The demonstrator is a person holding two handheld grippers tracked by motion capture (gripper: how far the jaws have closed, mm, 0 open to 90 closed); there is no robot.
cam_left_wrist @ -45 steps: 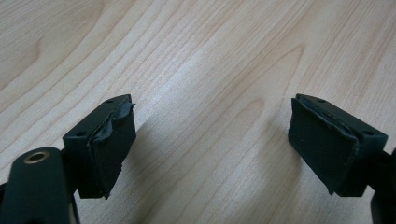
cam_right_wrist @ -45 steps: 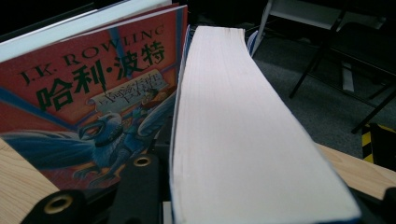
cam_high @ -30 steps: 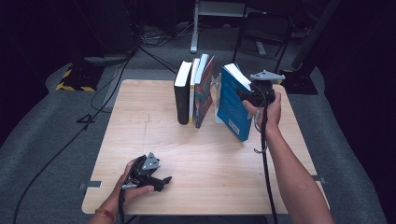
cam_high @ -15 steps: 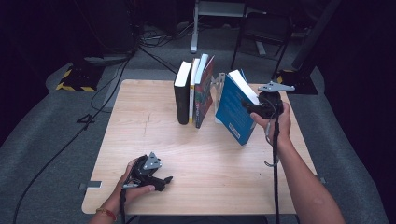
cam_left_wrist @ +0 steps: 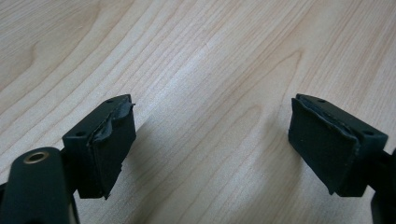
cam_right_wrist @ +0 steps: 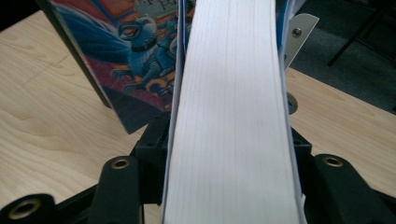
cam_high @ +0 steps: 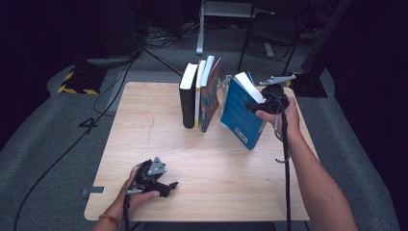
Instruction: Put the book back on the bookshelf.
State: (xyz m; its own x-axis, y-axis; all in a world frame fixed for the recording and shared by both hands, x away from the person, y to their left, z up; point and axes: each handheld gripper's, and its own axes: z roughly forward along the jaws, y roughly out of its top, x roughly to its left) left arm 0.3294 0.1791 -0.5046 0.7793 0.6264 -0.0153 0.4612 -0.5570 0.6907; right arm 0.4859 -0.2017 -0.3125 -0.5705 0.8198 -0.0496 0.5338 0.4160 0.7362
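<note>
Blue book (cam_high: 241, 113): tilted, lifted clear of the row of standing books (cam_high: 199, 94), just to their right, its lower corner near the table (cam_high: 144, 125); page edges face the right gripper's camera (cam_right_wrist: 233, 116).
Right gripper (cam_high: 257, 107): clamped on the blue book's upper edge, one jaw on each cover (pads themselves mostly hidden).
Left gripper (cam_high: 168, 185): resting on the table well in front of the standing books, held by a hand; jaws spread wide with bare wood between them (cam_left_wrist: 210, 154).
Illustrated book (cam_right_wrist: 135, 51): rightmost of the row, just beside the blue book.

Dark recording studio: grey carpet (cam_high: 43, 159), trailing cables (cam_high: 110, 91), hazard-striped stand base (cam_high: 77, 82).
</note>
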